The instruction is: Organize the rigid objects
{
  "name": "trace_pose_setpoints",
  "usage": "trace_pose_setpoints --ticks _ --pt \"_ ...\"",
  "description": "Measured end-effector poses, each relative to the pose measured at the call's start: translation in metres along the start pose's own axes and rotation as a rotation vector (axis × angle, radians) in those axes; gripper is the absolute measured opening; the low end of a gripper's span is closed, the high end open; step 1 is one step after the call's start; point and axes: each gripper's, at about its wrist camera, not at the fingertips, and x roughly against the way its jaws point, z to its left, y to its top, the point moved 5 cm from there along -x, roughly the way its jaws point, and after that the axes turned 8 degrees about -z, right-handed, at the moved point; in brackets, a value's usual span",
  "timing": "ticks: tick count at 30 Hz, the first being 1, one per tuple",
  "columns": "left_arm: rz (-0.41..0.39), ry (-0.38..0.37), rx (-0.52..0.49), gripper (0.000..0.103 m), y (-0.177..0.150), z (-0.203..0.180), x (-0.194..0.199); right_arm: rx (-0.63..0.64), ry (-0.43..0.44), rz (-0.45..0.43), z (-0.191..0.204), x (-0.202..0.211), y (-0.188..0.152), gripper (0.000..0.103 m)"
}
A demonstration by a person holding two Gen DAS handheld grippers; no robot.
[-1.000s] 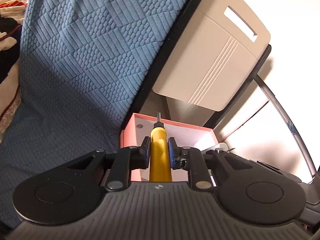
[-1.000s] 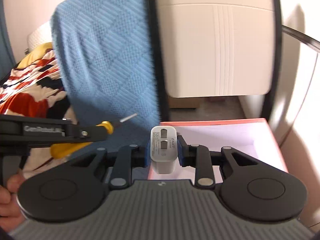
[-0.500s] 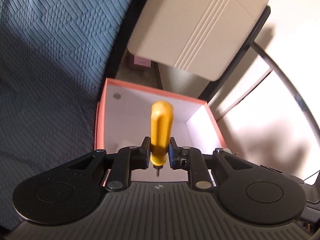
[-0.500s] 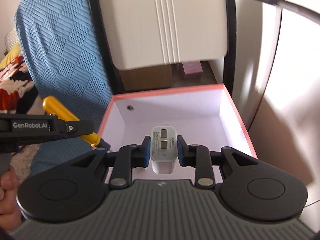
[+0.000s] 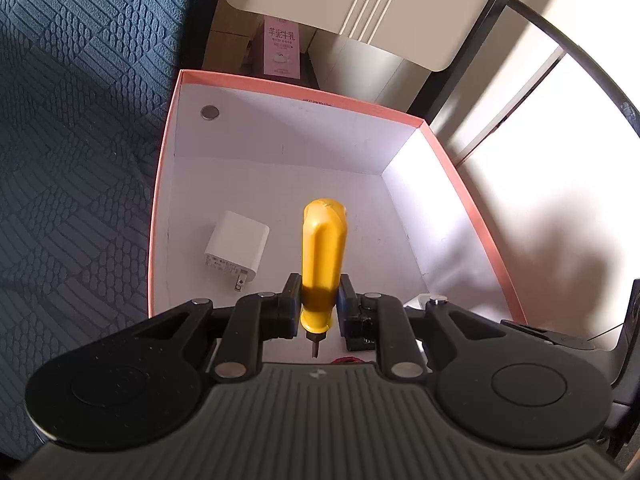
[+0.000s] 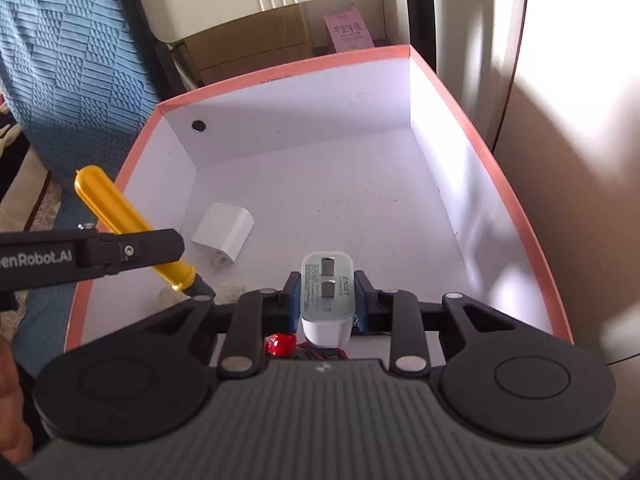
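My left gripper [image 5: 319,307] is shut on a yellow-handled screwdriver [image 5: 322,256], handle pointing forward, held over the near left part of the pink-rimmed white box [image 5: 296,92]. It also shows in the right wrist view [image 6: 132,224]. My right gripper [image 6: 327,292] is shut on a white plug adapter [image 6: 327,296], prongs facing up, above the near middle of the box [image 6: 500,184]. A second white charger [image 5: 237,246] lies on the box floor at the left, also seen in the right wrist view [image 6: 223,232].
A blue quilted cover [image 5: 72,120] lies left of the box. A beige chair back [image 5: 380,4] and a pink carton [image 5: 281,50] stand behind it. Something red [image 6: 280,345] shows under my right gripper. A white wall is on the right.
Both grippers have moved forward and tilted down over the box, so its floor and the lying charger now show. The screwdriver flipped in my left gripper a second ago, handle now forward.
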Motion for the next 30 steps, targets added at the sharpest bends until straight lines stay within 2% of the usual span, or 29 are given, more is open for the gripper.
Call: trace_pose_setpoints --ticks 7,11,21,30 --pt "-0.016 0.021 -0.038 0.023 -0.002 -0.002 0.006 -0.015 -0.005 -0.001 -0.002 0.006 0.003 0.032" --pt "-0.039 0.018 -0.047 0.023 0.003 -0.005 0.021 -0.007 -0.009 -0.037 0.003 0.021 0.013 0.032" --pt "-0.126 -0.006 -0.065 0.023 0.023 -0.013 0.084 0.012 0.02 -0.174 0.028 0.091 0.046 0.032" --pt "-0.17 -0.009 -0.094 0.027 0.029 -0.006 0.139 0.022 0.017 -0.242 0.048 0.142 0.048 0.032"
